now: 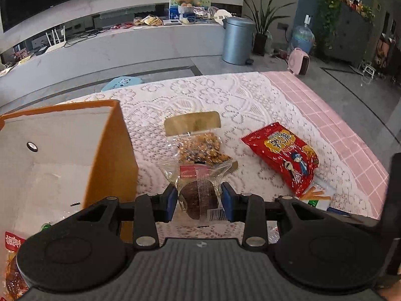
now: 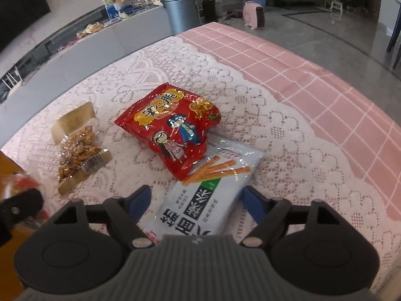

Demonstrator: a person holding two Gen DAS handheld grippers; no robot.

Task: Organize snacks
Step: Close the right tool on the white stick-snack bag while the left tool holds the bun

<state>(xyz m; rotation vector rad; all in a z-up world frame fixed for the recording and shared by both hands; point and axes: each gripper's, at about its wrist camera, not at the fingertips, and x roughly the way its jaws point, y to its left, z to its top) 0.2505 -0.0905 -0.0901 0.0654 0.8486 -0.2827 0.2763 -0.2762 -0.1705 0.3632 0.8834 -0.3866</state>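
My left gripper (image 1: 199, 199) is shut on a clear-wrapped brown cake (image 1: 198, 197) and holds it above the lace cloth, just right of the orange box (image 1: 110, 150). A clear bag of golden nut brittle (image 1: 200, 146) lies beyond it and also shows in the right wrist view (image 2: 77, 150). A red snack bag (image 1: 284, 156) lies to the right (image 2: 173, 128). My right gripper (image 2: 196, 200) is open, its blue pads on either side of a white packet with orange sticks (image 2: 203, 195), which partly lies under the red bag.
The orange box has a white inside and holds a red-labelled snack (image 1: 12, 243) at its near corner. The table carries a white lace cloth (image 2: 288, 150) over a pink checked cloth (image 2: 325, 87). Beyond the table stand a grey bin (image 1: 236, 40) and a pink heater (image 1: 298, 61).
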